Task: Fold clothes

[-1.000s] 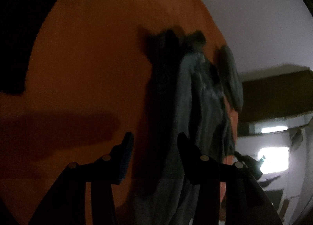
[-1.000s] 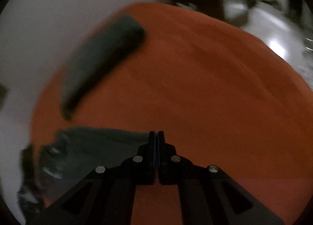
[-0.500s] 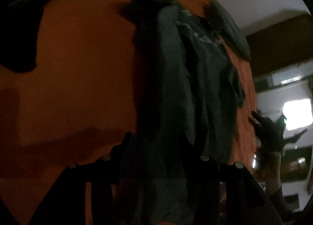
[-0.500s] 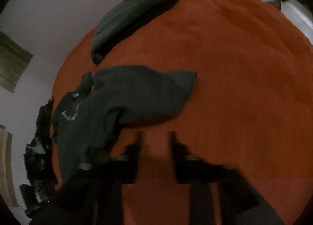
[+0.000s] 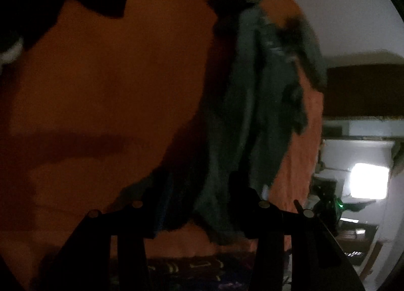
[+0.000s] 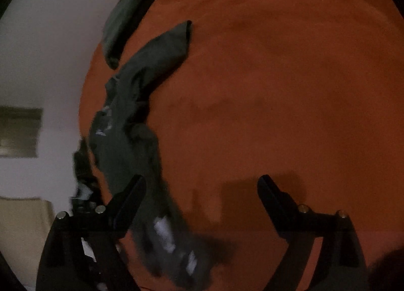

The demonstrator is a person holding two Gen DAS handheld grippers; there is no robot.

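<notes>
left gripper (image 5: 197, 202) pinched the near end of a dark green garment (image 5: 255, 114), cloth bunched btwn its fingers and trailing away ahead of it over the orange bed cover (image 5: 101, 89) — prob holding it taut to straighten it. right gripper (image 6: 202, 190) stood spread wide, jaws just been opening, nothing btwn them; garment (image 6: 141, 94) lay to its left, passing by the left finger. a folded dark piece (image 6: 131, 13) sat further off, upper left, likely done already and set aside.
</notes>
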